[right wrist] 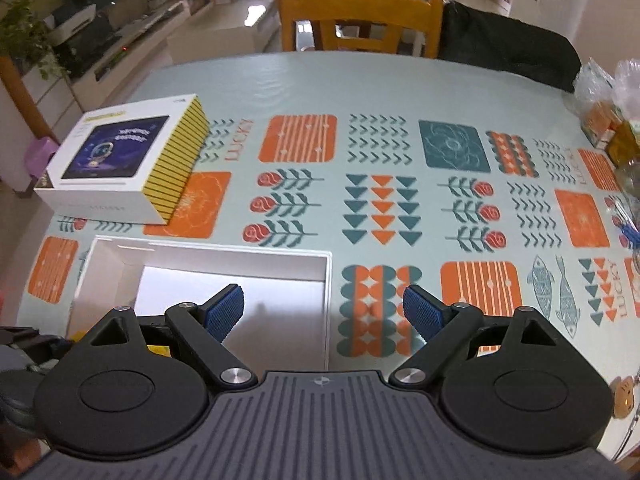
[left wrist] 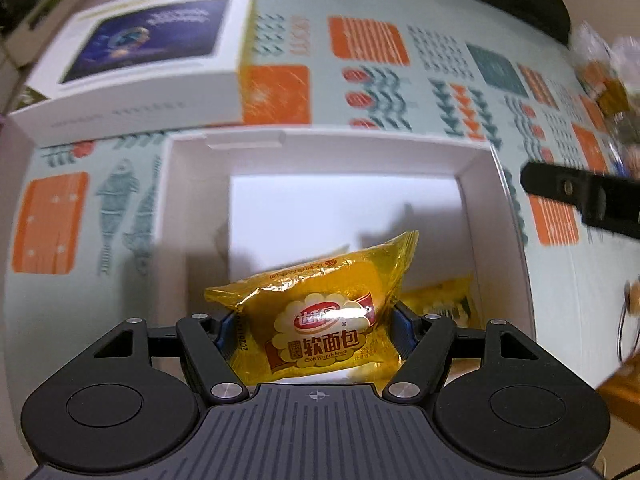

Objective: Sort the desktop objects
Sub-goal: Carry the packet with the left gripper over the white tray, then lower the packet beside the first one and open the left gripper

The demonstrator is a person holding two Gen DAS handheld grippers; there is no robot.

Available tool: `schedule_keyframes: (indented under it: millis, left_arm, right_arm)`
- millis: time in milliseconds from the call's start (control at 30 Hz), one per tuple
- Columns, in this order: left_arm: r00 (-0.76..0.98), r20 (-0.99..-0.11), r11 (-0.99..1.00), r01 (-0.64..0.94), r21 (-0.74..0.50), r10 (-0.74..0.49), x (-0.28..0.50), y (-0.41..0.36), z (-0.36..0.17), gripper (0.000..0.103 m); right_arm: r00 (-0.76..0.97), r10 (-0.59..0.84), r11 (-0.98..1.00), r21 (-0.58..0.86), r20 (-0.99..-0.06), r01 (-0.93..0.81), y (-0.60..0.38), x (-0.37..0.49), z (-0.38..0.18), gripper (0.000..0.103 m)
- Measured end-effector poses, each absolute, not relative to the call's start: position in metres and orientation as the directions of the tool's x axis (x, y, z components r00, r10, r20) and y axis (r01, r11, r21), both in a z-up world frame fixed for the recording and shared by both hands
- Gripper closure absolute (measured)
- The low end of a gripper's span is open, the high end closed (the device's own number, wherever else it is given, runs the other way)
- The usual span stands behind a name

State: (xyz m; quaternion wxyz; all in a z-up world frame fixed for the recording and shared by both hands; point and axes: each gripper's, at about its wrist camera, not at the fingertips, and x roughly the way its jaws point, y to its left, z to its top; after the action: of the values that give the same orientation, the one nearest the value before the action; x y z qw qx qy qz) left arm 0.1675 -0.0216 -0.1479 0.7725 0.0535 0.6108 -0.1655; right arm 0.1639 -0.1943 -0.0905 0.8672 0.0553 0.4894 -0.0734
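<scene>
Two claws in play. Left claw (left wrist: 314, 330) is pinching a yellow crinkly plastic packet of soft French bread (left wrist: 320, 320), held over the open white cardboard box (left wrist: 476, 184) near the bench's near-left corner; whether the packet touches the box floor I can't tell. Right claw (right wrist: 323, 312) is spread wide with nothing between its pads, hovering over the box's right wall and the patterned teal-and-orange tablecloth (right wrist: 400, 80).

Step, as I read it: drop the packet into the box. To do it well:
- lower until the packet is well below the rim, then release; the wrapper is slippery and light and may slide
- aim for bare floor, left of the second yellow packet (left wrist: 440, 300) lying at the box's right side
- keep the right claw off the box wall

Hard to read:
- left claw pads mostly covered by the wrapper
- second packet half hidden behind the held one
- clear plastic bags of goods (right wrist: 604, 112) at the bench's right edge are blurred; contents unclear
- white boxed tablet package (right wrist: 120, 160) at the left edge: contents unknown
</scene>
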Motion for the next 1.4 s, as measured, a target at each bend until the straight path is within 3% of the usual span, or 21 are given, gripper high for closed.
schedule_keyframes:
  millis: [433,600,667,967,1400]
  left_arm:
    - [0.110,-0.988,0.936,0.346,-0.068,-0.113,0.167,-0.026,-0.192,0.028]
    - [0.109,-0.990,0.930,0.365,-0.049,-0.095,0.162,-0.030,-0.193,0.016]
    - [0.145,-0.988,0.926,0.377,0.012,-0.046,0.157,-0.032,-0.185,0.000]
    - [0.294,-0.956,0.921,0.371,0.116,0.002,0.134,-0.026,-0.141,0.000]
    - [0.365,-0.930,0.955,0.290,0.061,-0.051,0.130,-0.033,-0.095,0.000]
  right_arm:
    - [0.465,-0.106,0.977,-0.006,-0.879,0.212,-0.189,0.176,-0.102,0.000]
    - [0.458,-0.108,0.978,-0.012,-0.882,0.209,-0.188,0.179,-0.103,0.000]
    - [0.461,-0.108,0.978,-0.010,-0.881,0.209,-0.188,0.179,-0.102,0.000]
    - [0.466,-0.098,0.976,0.006,-0.879,0.217,-0.197,0.174,-0.098,0.000]
    - [0.510,-0.041,0.981,0.063,-0.859,0.186,-0.212,0.153,-0.082,0.000]
